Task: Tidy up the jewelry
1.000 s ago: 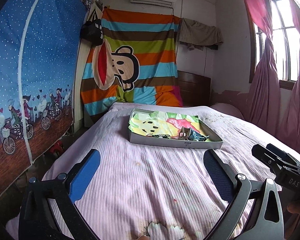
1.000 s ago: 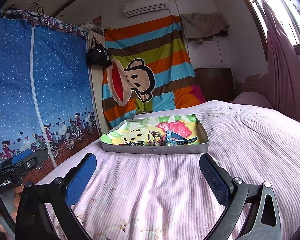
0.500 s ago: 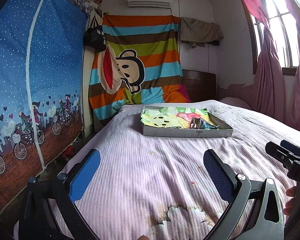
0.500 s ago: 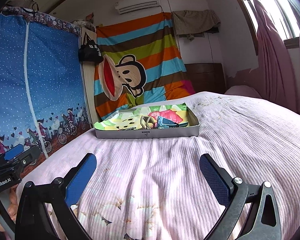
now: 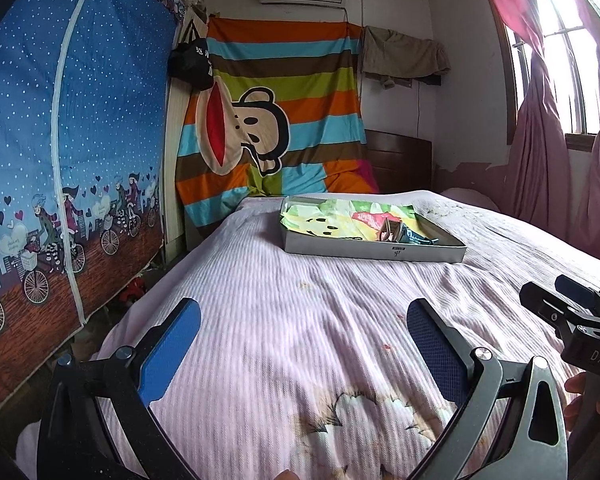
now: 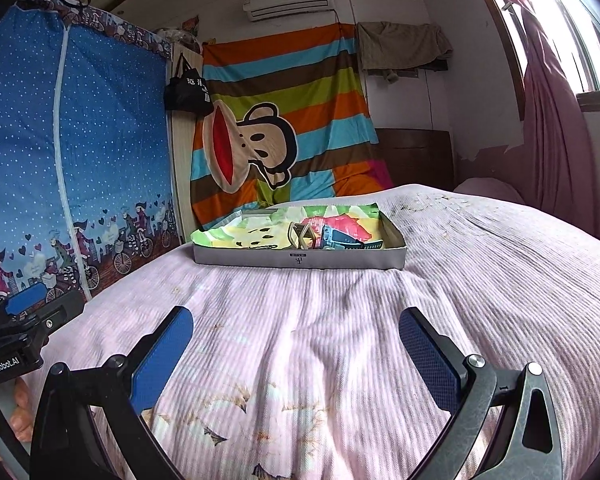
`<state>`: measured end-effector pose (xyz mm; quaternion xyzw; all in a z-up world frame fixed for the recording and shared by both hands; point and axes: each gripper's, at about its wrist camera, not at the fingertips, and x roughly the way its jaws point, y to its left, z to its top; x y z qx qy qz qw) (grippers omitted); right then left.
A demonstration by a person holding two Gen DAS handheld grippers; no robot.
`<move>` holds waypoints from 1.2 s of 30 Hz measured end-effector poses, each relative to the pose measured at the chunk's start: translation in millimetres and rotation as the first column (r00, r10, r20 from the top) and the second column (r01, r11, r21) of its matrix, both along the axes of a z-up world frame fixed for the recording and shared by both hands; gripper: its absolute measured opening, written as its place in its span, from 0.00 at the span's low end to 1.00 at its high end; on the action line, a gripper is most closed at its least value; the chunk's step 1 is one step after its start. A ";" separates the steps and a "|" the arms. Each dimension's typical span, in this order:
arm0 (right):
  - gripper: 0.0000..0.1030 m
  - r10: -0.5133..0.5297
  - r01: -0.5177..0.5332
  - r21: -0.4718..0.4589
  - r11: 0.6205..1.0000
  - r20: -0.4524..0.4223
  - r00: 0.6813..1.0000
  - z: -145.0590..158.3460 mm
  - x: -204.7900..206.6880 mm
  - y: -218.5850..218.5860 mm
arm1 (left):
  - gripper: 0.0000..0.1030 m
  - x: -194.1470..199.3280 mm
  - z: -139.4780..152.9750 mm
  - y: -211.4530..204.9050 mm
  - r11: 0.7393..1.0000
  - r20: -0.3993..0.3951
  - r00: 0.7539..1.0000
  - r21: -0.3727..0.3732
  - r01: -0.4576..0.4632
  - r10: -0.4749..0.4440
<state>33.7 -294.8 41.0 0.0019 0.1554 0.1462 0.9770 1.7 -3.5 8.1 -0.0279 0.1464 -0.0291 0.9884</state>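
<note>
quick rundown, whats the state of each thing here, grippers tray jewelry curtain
left gripper: open, empty, above the bedspread
right gripper: open, empty
tray: on the bed, uncovered, lined with crumpled colourful paper
blue watch: lying in the tray
tan bracelet: in the tray, propped up
curtain: drawn aside

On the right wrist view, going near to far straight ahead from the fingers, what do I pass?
Right gripper → pink striped bedspread → grey tray holding the jewelry → blue watch strap inside it → striped monkey blanket on the far wall → air conditioner.
</note>
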 end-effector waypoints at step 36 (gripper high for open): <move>1.00 -0.004 0.004 -0.005 1.000 0.006 1.000 0.6 -0.2 -0.4 | 0.98 -5.2 -1.4 0.6 1.000 0.006 1.000 0.003 -0.003 0.003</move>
